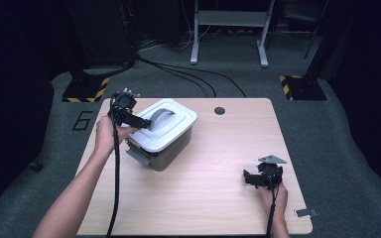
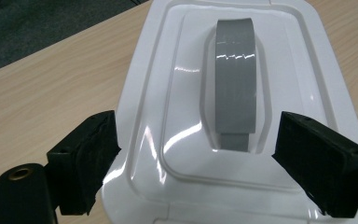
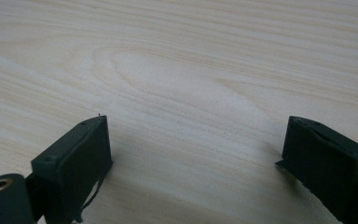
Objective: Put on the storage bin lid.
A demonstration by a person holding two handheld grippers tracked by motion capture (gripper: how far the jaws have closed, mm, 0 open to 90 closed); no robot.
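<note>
High view: left gripper (image 1: 144, 121) over the near-left end of the box (image 1: 161, 134) on the table's (image 1: 218, 198) left half, jaws spread apart astride the white lid (image 2: 233, 93) and grey handle (image 2: 235, 84), grasping nothing; right gripper (image 1: 250, 179) low at right, jaws released above bare wood.

In the left gripper view the white lid (image 2: 242, 140) runs off the frame at twelve and six o'clock, its grey handle's (image 2: 235, 84) near end sinks into the recess, and the box body beneath stays hidden under it.
</note>
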